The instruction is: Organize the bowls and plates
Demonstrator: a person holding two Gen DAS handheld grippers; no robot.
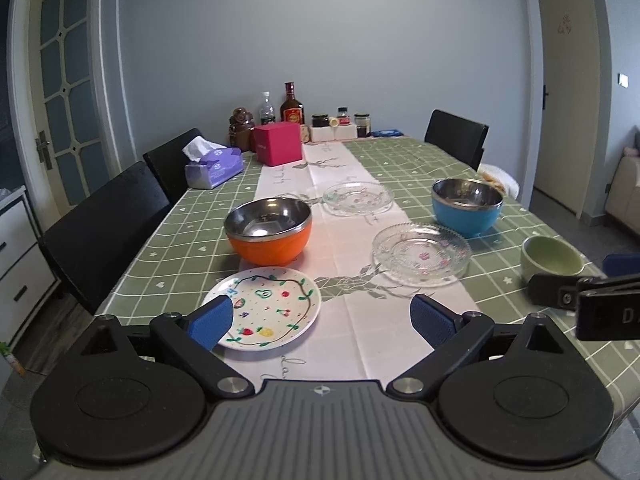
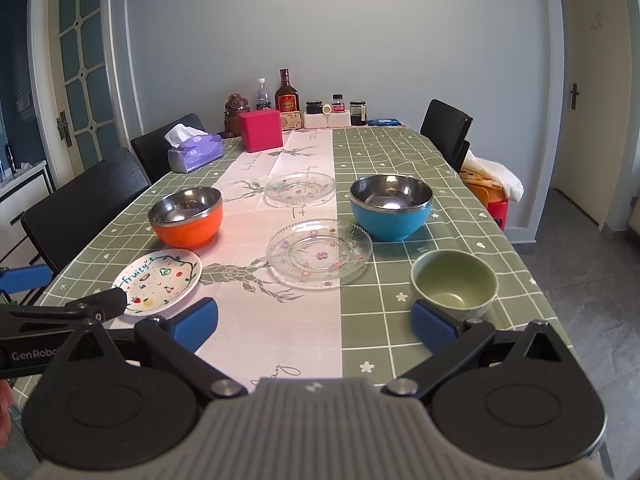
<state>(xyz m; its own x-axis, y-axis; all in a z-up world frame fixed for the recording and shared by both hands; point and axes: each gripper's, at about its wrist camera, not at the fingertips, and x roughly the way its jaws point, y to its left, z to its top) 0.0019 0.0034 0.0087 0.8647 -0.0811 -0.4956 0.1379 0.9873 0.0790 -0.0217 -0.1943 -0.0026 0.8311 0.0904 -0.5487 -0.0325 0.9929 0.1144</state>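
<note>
Left hand-held gripper [image 1: 320, 320] wide open, empty, over white painted fruit plate [image 1: 266, 310] at near tabletop [image 1: 400, 156] edge. Right hand-held gripper [image 2: 314, 322] open, by green ceramic bowl [image 2: 454, 282]. Thin clear glass plates [image 2: 319, 254] could slip, chip.

Both wrist views are evenly lit by soft, cool daylight, with a faint blue cast on the wall [image 1: 320, 40]. Shadows under the dishes are faint and short. Bright highlights gleam inside the orange bowl [image 1: 267, 230] and the blue bowl [image 2: 391, 206], and the glass plate [image 2: 319, 253] sparkles along its rim. Fisheye distortion bows the door frame [image 1: 16, 92] and wall edges outward, and the corners darken into vignetting. Focus is sharp mid-table; the far bottles [image 2: 286, 96] look slightly soft.
</note>
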